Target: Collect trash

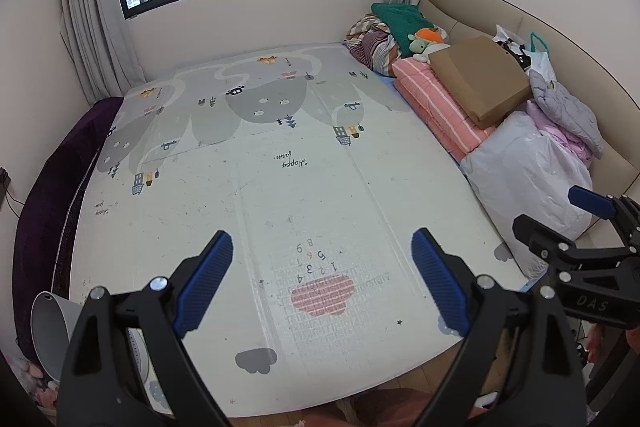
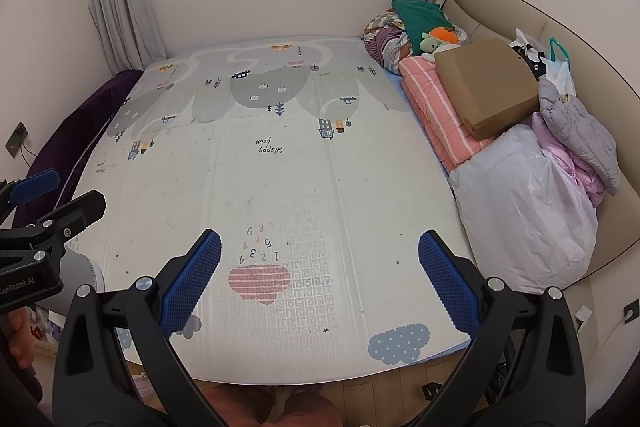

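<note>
My left gripper (image 1: 322, 235) is open, its blue pads (image 1: 208, 279) spread wide over the near edge of a printed play mat (image 1: 280, 155) that covers a bed. My right gripper (image 2: 320, 236) is open too and holds nothing, level with the left one above the same mat (image 2: 280, 167). Each gripper shows at the side of the other's view: the right gripper (image 1: 560, 217) and the left gripper (image 2: 60, 195). Small dark specks dot the mat. A white round bin (image 1: 48, 327) stands on the floor at the bed's near left corner, also seen as the bin (image 2: 88, 277). No larger piece of trash shows.
Along the bed's right side lie a white plastic bag (image 2: 528, 211), a cardboard box (image 2: 488, 87), a pink striped quilt (image 2: 432, 107), folded clothes and a plush toy (image 2: 438, 39). A purple cloth (image 1: 60, 179) hangs on the left side. Wall and window stand behind; wooden floor shows below.
</note>
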`<move>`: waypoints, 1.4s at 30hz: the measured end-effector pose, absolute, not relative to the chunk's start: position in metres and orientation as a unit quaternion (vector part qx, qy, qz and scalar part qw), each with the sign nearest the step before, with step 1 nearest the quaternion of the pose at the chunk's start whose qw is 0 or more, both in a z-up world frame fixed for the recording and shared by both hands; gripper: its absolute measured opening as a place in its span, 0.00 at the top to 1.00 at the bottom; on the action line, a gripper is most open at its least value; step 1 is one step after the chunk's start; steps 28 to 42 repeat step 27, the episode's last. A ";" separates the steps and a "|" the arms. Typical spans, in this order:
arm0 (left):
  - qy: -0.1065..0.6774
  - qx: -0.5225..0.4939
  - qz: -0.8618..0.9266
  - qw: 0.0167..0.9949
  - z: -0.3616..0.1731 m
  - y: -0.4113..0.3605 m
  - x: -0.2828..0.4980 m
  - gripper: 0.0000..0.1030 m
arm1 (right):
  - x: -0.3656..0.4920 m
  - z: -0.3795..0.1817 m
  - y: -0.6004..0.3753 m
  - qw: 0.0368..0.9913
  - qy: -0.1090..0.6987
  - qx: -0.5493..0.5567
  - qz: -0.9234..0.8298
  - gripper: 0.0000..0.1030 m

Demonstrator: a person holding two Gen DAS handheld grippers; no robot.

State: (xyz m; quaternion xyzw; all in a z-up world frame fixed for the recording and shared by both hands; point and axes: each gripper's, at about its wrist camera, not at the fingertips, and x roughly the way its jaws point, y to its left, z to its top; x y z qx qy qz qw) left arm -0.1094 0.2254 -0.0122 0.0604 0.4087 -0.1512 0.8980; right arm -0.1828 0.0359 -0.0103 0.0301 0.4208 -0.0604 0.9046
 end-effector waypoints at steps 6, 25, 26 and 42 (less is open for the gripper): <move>0.401 0.065 -0.156 0.900 -0.011 0.223 -0.109 0.12 | -0.178 -0.009 0.036 0.904 0.421 0.031 -0.064 0.07; 0.401 0.080 -0.164 0.898 -0.012 0.218 -0.105 0.12 | -0.175 -0.009 0.035 0.904 0.421 0.031 -0.065 0.07; 0.401 0.082 -0.165 0.897 -0.012 0.217 -0.105 0.12 | -0.175 -0.009 0.035 0.904 0.421 0.031 -0.065 0.07; 0.401 0.083 -0.164 0.897 -0.013 0.216 -0.105 0.12 | -0.174 -0.009 0.034 0.904 0.421 0.032 -0.065 0.07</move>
